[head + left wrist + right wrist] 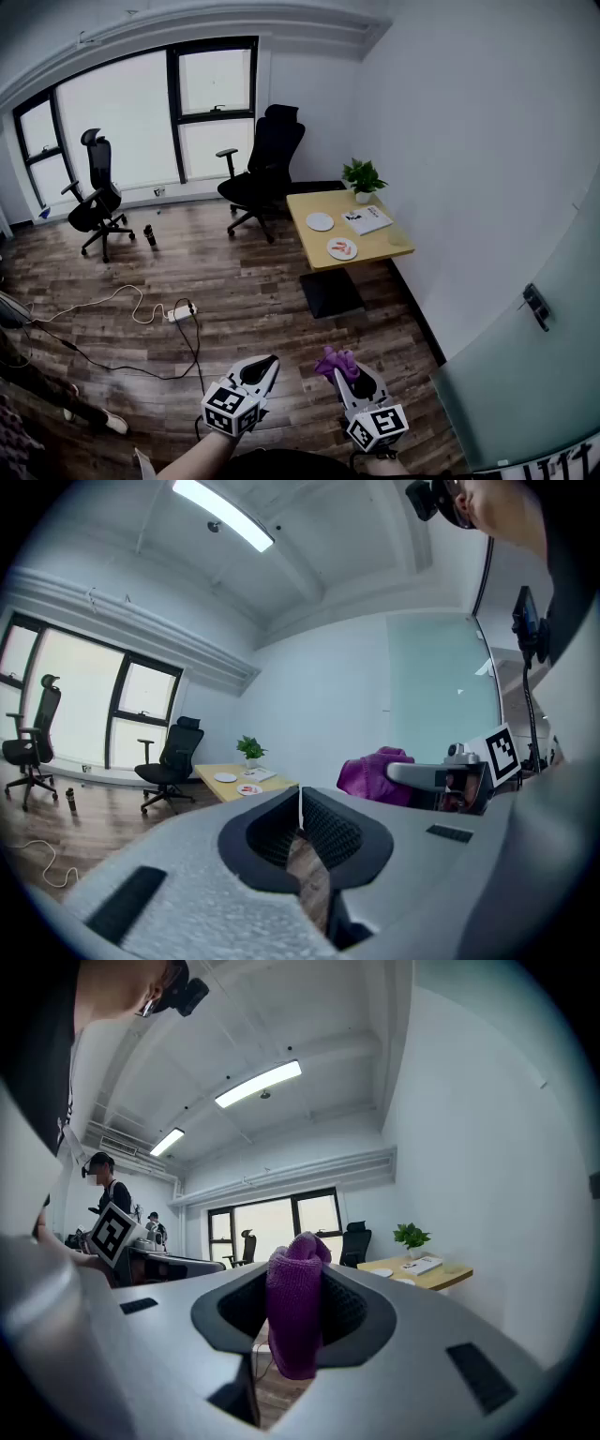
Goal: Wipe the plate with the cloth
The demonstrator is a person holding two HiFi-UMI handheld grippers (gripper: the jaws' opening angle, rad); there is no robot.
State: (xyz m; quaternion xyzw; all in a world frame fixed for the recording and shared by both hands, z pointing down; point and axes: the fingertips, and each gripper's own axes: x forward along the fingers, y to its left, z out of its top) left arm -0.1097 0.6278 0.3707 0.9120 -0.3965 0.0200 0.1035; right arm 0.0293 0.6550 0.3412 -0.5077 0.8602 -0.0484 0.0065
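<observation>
Carrying step: right gripper (pixel 349 373) pinching purple cloth (pixel 295 1309), left gripper (pixel 266 367) pressed together, empty; next, probably crossing to table (pixel 380 247), red-marked plate (pixel 342 248).

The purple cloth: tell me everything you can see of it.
The purple cloth looks like soft knitted or terry fabric, bunched into a thick fold. It stands upright, clamped between the jaws of the right gripper, with its rounded top poking above them and a tail hanging below. Nothing else touches it. It is held in the air over the wooden floor, well away from the table.
</observation>
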